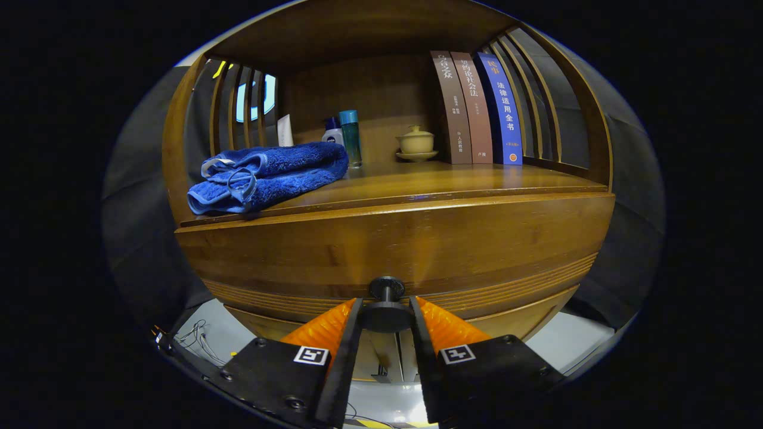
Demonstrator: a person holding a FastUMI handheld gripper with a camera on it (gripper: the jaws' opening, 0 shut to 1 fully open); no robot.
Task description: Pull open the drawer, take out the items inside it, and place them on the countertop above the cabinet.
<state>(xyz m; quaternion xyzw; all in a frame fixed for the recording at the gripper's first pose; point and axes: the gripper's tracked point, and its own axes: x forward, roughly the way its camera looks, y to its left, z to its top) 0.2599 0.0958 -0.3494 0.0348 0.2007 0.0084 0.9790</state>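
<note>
The gripper (386, 316) had its fingers clamped on the drawer knob (386, 310), ready for pulling (drawer (393, 247) looked closed). Above the knob, a blue towel (265, 176) already lay on the countertop (453, 179).

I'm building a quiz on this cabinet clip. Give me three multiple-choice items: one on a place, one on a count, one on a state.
1. Where does the blue towel lie?
A. on the countertop, at its front edge
B. in the drawer
C. on the floor

2. How many books stand upright?
A. one
B. three
C. five

3. What are the gripper fingers at?
A. spread wide, away from everything
B. closed around the drawer knob
C. holding the lidded cup

Answers: 1 A, it overhangs the edge; 2 B, three spines side by side; 3 B, the knob sits between both fingers.
</note>
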